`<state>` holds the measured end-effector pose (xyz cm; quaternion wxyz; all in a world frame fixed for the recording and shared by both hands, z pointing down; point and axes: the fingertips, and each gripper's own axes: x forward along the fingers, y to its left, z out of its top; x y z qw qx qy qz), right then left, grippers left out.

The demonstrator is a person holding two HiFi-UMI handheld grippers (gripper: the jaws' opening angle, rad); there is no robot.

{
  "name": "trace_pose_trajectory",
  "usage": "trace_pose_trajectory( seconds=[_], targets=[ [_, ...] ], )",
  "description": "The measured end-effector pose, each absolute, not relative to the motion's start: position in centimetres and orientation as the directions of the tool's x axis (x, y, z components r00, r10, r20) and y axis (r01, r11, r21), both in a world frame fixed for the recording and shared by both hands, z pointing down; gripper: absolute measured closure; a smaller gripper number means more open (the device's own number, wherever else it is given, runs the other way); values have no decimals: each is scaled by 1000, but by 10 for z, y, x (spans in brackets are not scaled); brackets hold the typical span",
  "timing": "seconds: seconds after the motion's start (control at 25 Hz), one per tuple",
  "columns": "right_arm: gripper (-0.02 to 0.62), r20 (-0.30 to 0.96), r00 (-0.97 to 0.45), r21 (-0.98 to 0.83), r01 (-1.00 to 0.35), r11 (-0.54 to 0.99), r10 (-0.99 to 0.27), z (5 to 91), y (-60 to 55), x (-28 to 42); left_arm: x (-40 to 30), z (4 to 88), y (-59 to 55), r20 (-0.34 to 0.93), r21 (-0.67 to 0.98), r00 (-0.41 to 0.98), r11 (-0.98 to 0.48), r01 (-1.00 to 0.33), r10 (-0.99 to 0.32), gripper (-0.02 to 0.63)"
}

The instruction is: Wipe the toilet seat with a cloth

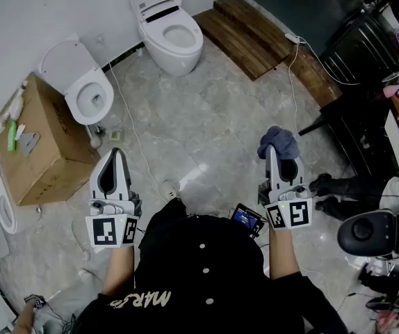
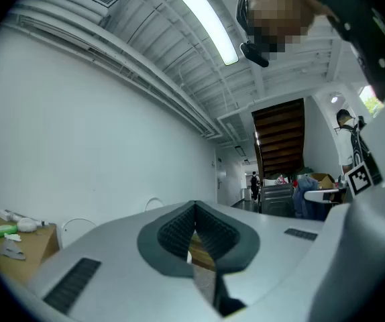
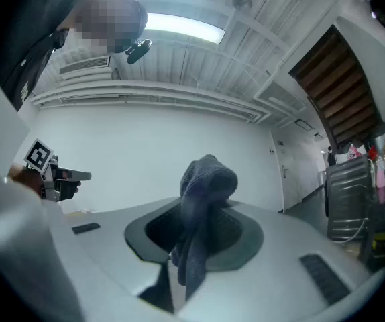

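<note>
A white toilet (image 1: 169,33) with its lid raised and seat down stands at the far wall, well ahead of both grippers. My right gripper (image 1: 277,153) is shut on a bunched grey-blue cloth (image 1: 278,142); in the right gripper view the cloth (image 3: 202,210) hangs from the closed jaws of the right gripper (image 3: 191,243). My left gripper (image 1: 117,154) is held level at the left with nothing in it; in the left gripper view the left gripper (image 2: 194,228) has its jaws closed together. Both point up and away from the floor.
A second white toilet (image 1: 81,82) stands to the left beside a cardboard box (image 1: 41,145) with small items on top. A wooden step (image 1: 245,32) lies at the back right. Dark furniture (image 1: 366,68), cables and an office chair base (image 1: 373,232) crowd the right side.
</note>
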<state>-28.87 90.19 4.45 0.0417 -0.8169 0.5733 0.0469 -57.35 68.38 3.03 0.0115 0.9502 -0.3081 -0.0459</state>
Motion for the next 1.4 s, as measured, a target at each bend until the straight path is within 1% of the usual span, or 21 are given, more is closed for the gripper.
trace_pose_trajectory(
  seconds=[0.44, 0.6, 0.84, 1.2, 1.4],
  targets=[
    [511, -101, 343, -27, -939, -342, -934, 50, 892, -281, -565, 34, 674, -77, 69, 809, -812, -579, -583, 595],
    [510, -123, 366, -54, -930, -362, -922, 45, 883, -274, -564, 33, 658, -83, 72, 812, -816, -574, -578, 595],
    [509, -150, 391, -13, -919, -394, -908, 32, 854, -269, -564, 29, 623, -101, 72, 827, -833, -549, -554, 595],
    [508, -208, 442, -1, -892, -452, -873, 11, 809, -268, -599, 25, 559, -113, 67, 814, -821, -567, -570, 595],
    [507, -200, 463, 1, -881, -473, -863, 7, 799, -273, -609, 32, 534, -104, 83, 812, -819, -568, -574, 595]
  ],
)
